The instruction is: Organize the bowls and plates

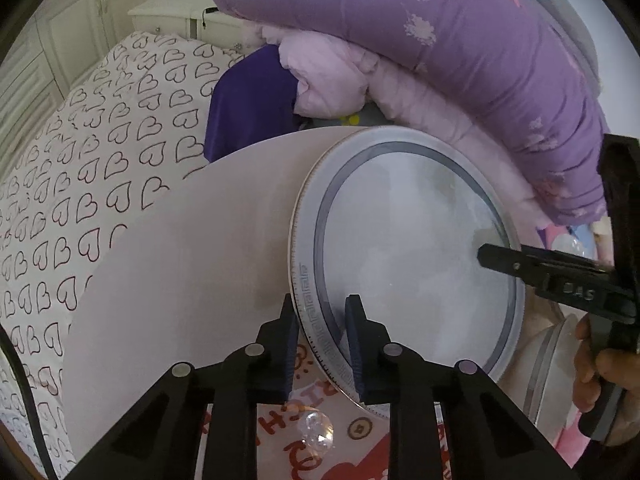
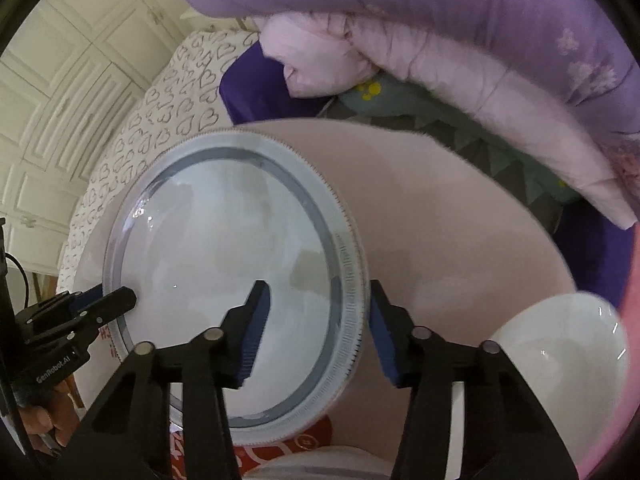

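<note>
Left gripper [image 1: 322, 344] points steeply down at bottom centre of its view, jaws narrow, pads pressing the plate [image 1: 408, 248] rim. Right gripper [image 2: 320, 328] likewise points down, jaws wider, straddling the opposite rim without clear contact.

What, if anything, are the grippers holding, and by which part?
The left gripper pinches the plate by its rim; the right gripper straddles the opposite rim without pressing.

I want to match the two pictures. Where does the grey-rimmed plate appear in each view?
Left wrist view: the grey-rimmed plate fills the centre-right; its near rim sits between the left gripper fingers.
Right wrist view: the plate lies centre-left; the right gripper straddles its right rim.
Shared landmark: the purple floral quilt along the top of both.
</note>
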